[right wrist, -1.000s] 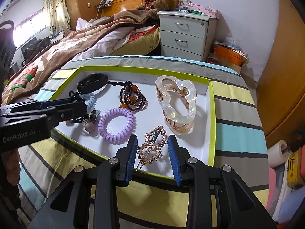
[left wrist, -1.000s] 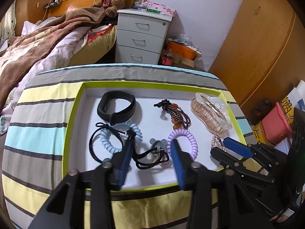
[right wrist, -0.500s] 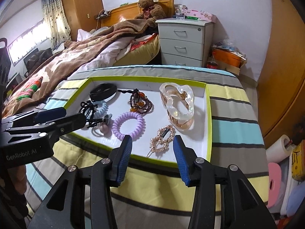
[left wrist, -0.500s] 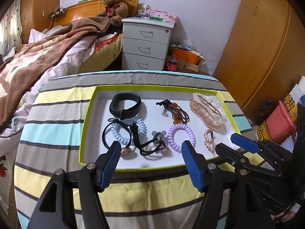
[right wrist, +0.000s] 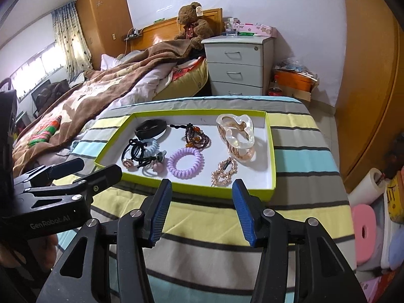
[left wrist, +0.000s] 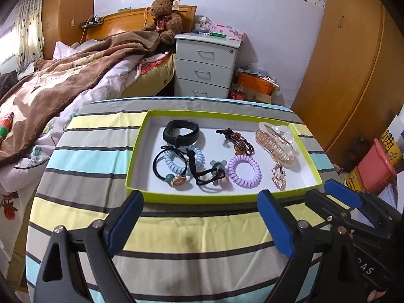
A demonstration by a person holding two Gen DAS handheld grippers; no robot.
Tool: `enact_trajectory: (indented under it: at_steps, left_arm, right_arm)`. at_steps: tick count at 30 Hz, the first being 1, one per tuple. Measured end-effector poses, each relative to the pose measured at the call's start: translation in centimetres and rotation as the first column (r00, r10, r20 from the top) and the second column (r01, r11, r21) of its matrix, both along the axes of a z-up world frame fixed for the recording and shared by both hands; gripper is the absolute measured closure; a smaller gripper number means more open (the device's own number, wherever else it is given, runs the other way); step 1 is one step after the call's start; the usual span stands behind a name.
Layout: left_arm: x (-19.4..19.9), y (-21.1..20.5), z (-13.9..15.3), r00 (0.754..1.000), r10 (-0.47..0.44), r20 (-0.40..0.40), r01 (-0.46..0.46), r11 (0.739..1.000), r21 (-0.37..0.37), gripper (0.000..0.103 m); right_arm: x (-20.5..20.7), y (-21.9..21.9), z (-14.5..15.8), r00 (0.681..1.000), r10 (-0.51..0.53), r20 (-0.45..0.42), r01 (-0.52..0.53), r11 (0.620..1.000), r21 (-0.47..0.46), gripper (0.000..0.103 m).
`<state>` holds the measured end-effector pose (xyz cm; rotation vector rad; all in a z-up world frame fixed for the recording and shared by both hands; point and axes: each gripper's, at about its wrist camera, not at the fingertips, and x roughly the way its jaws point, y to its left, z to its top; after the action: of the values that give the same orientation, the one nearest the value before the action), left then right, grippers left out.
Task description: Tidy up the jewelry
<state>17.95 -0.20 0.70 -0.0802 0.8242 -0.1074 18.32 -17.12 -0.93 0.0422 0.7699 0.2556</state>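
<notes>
1. Bedroom scene: a table under a striped cloth (left wrist: pixel 176 229) stands near a bed (left wrist: pixel 63 80) and a grey drawer unit (left wrist: pixel 205 65).
2. On the cloth lies a shallow tray with a green rim (left wrist: pixel 135 151) and a white floor; all the jewelry is inside it.
3. At the far side of the tray are a black band (left wrist: pixel 180 132), a dark beaded piece (left wrist: pixel 237 140) and a clear hair claw (left wrist: pixel 275 141).
4. On the near side, from left to right, are black hair ties (left wrist: pixel 174 162) tangled with a pale blue coil (left wrist: pixel 176 164), a purple coil (left wrist: pixel 244 168) and a small gold clip (left wrist: pixel 279 175).
5. The left gripper (left wrist: pixel 200 217) is over the cloth, on the near side of the tray; its jaws are opening, they stand wide, and nothing is between them.
6. The right gripper (right wrist: pixel 202 208) is also before the near rim; its jaws are opening, with nothing between them. In its view the gold clip lies just beyond the fingertips, inside the tray and not touched.
</notes>
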Motion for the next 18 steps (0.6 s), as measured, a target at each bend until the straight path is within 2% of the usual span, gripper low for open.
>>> enact_trajectory:
  at_steps: [7, 18]
  left_arm:
    - [-1.1, -0.2, -0.3, 0.999, 0.037, -0.003, -0.037, 0.998, 0.050, 0.007]
    - [-2.2, 0.2, -0.1, 0.998, 0.057, 0.016, -0.057, 0.998, 0.036, 0.007]
  right_arm:
    - [-1.0, 0.0, 0.2, 1.000, -0.013, 0.006, 0.013, 1.000, 0.007, 0.053]
    - [-1.4, 0.0, 0.0, 1.000, -0.020, 0.000, 0.020, 1.000, 0.011, 0.053]
